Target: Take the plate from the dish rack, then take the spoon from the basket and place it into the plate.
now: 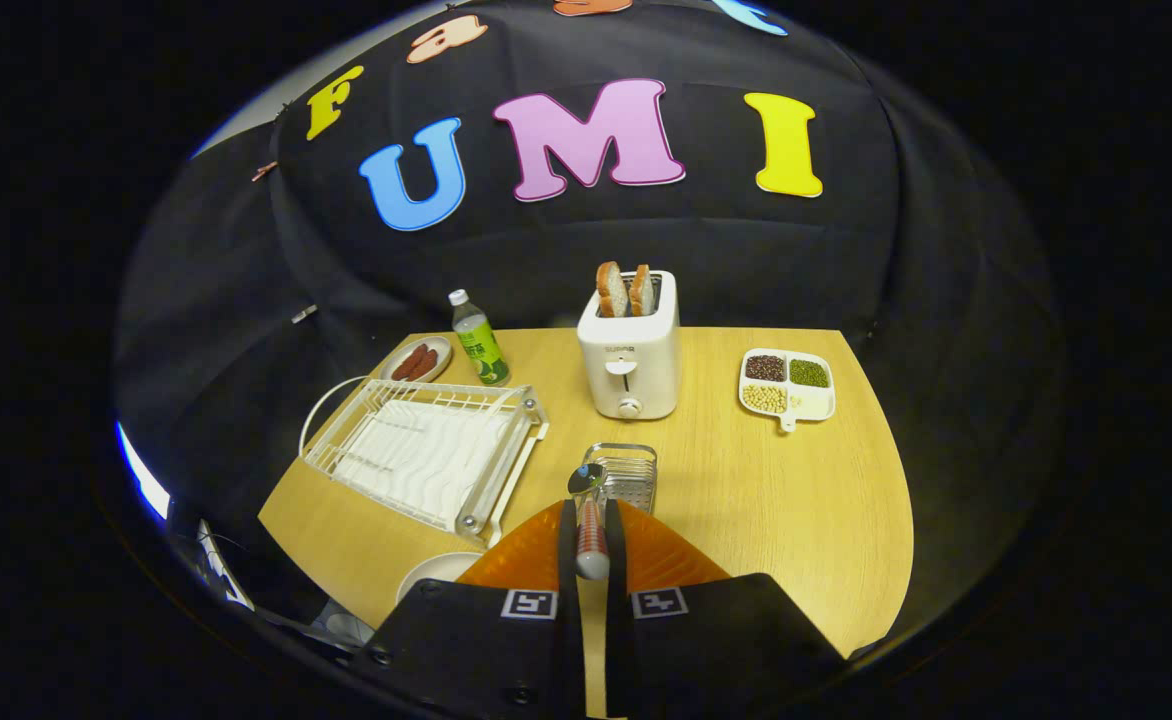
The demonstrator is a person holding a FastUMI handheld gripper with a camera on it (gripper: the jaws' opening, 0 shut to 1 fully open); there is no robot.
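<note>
My gripper is shut on the spoon. The spoon's red-and-silver handle is pinched between both fingers, and its metal bowl pokes out ahead of the fingertips. Just beyond the bowl stands the small metal basket on the wooden table. To the left of the fingers, low down, the rim of a white plate lies flat on the table, partly hidden by the gripper body. The white wire dish rack sits farther left, with no plate in it.
A white toaster holding two bread slices stands behind the basket. A divided white dish of beans is to the right. A green-labelled bottle and a small plate of sausages stand behind the rack. The table's right side is bare wood.
</note>
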